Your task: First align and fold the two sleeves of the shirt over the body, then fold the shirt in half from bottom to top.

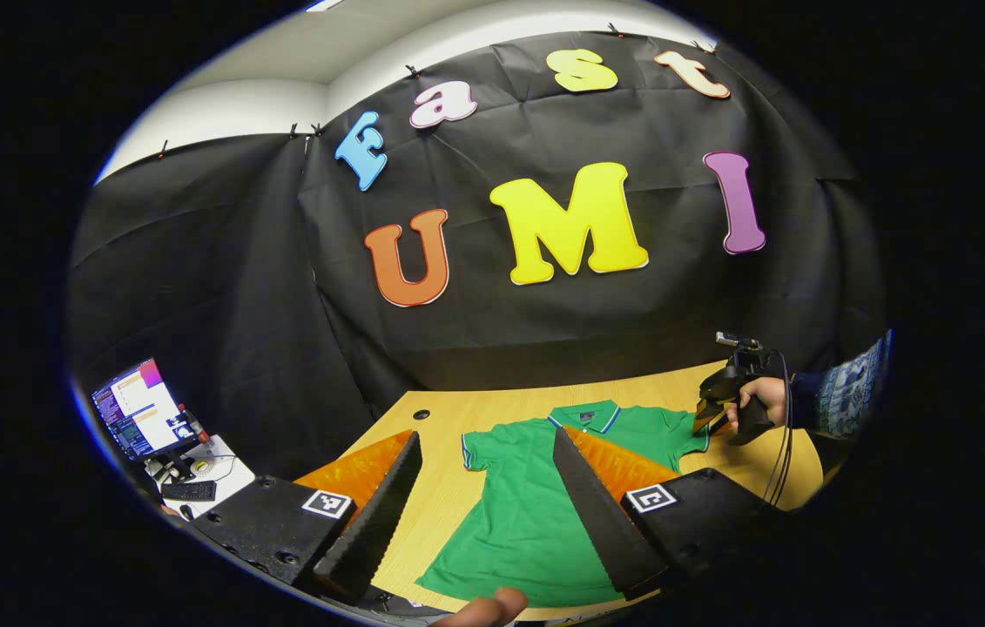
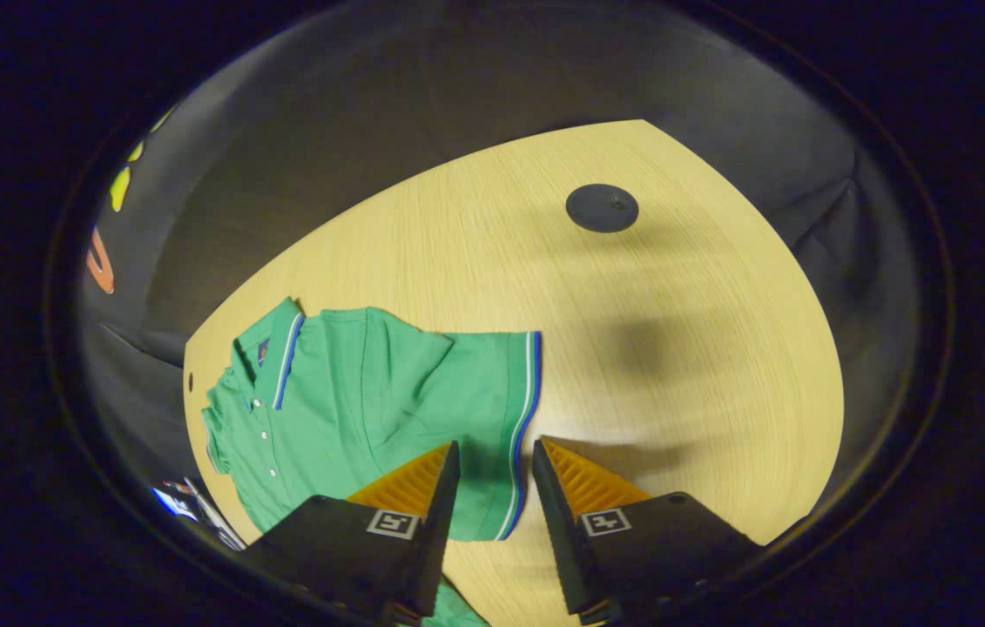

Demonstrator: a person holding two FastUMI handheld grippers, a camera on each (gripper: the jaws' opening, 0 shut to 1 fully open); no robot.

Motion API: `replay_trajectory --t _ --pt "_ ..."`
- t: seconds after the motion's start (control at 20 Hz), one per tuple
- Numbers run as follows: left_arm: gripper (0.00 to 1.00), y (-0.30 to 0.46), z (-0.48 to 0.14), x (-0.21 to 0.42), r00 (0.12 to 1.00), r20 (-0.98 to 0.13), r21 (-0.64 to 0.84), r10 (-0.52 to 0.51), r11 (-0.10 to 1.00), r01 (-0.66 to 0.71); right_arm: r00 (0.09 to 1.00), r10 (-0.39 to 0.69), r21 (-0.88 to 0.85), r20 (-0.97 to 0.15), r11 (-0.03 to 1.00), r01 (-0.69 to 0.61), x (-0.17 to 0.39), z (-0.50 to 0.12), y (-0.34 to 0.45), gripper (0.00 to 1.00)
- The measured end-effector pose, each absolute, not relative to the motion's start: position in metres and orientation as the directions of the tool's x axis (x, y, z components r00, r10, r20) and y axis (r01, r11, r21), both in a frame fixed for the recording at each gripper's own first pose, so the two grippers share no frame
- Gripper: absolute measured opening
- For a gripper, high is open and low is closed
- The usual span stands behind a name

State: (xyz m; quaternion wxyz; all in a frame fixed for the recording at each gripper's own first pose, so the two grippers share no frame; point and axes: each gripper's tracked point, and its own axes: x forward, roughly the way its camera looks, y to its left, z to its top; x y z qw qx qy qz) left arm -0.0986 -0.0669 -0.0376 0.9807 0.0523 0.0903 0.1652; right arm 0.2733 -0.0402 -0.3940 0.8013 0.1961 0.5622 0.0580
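Left gripper view first: a computer monitor (image 1: 137,409) and keyboard (image 1: 188,490) sit on a side desk at the far left, beyond the light wooden table (image 1: 457,409). The left gripper (image 1: 483,505) hangs above the near edge of that table with its fingers spread wide and nothing between them. Behind them the green short-sleeved polo shirt with blue-and-white trim (image 1: 527,505) lies flat, collar away from the camera and hem towards it, both sleeves out to the sides. At the right a hand (image 1: 760,399) holds the right gripper (image 1: 710,418) low over the shirt's far sleeve.

Right gripper view looks down on that sleeve (image 2: 492,383). The right gripper (image 2: 496,488) has its jaws partly open, straddling the striped cuff (image 2: 520,435); whether the fingers press the cloth I cannot tell. A round dark grommet (image 2: 602,207) sits in the bare table (image 2: 675,366) to the right.

Judging by this, the first step is in hand: taking the sleeve. Next would be closing on the cuff, lifting it, and laying it inward across the body; the other sleeve awaits the left gripper.

Collar buttons and the cuff stripes are clear from the right gripper's camera, while the left gripper's camera gives the whole shirt and its hem.
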Motion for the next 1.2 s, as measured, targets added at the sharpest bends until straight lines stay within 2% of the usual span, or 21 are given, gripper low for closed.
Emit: replay_trajectory --t 0.05,0.1,0.2,0.3,0.35,0.4,0.6,0.95,1.2 --pt "0.98 -0.067 -0.036 -0.098 0.928 -0.158 0.135 0.336 0.939 -0.317 0.341 0.324 0.390 -0.883 0.909 0.147 0.273 -0.396 -0.040 0.40" --pt "0.95 -0.065 -0.038 -0.098 0.928 -0.161 0.134 0.337 0.939 -0.318 0.327 0.342 0.411 -0.881 0.896 0.169 0.275 -0.397 -0.040 0.36" --pt "0.98 -0.066 -0.040 -0.097 0.925 -0.170 0.129 0.340 0.938 -0.322 0.313 0.351 0.426 -0.883 0.878 0.217 0.277 -0.399 -0.046 0.28" --pt "0.98 -0.064 -0.041 -0.097 0.922 -0.176 0.126 0.346 0.937 -0.327 0.306 0.394 0.474 -0.867 0.841 0.261 0.282 -0.398 -0.047 0.03" --pt "0.98 -0.065 -0.041 -0.095 0.920 -0.179 0.124 0.348 0.936 -0.329 0.302 0.408 0.487 -0.862 0.831 0.269 0.280 -0.400 -0.044 0.05" --pt "0.98 -0.065 -0.043 -0.094 0.919 -0.184 0.121 0.348 0.936 -0.330 0.299 0.414 0.491 -0.860 0.830 0.264 0.280 -0.400 -0.045 0.01" --pt "0.98 -0.067 -0.046 -0.090 0.920 -0.197 0.110 0.338 0.940 -0.322 0.292 0.392 0.461 -0.872 0.859 0.223 0.275 -0.397 -0.046 0.00" --pt "0.98 -0.068 -0.048 -0.083 0.929 -0.197 0.065 0.313 0.950 -0.306 0.352 0.432 0.506 -0.830 0.849 0.150 0.281 -0.345 -0.029 0.00" --pt "0.98 -0.047 -0.050 -0.086 0.925 -0.193 0.019 0.327 0.944 -0.330 0.355 0.442 0.486 -0.824 0.873 0.039 0.280 -0.316 0.011 0.00"
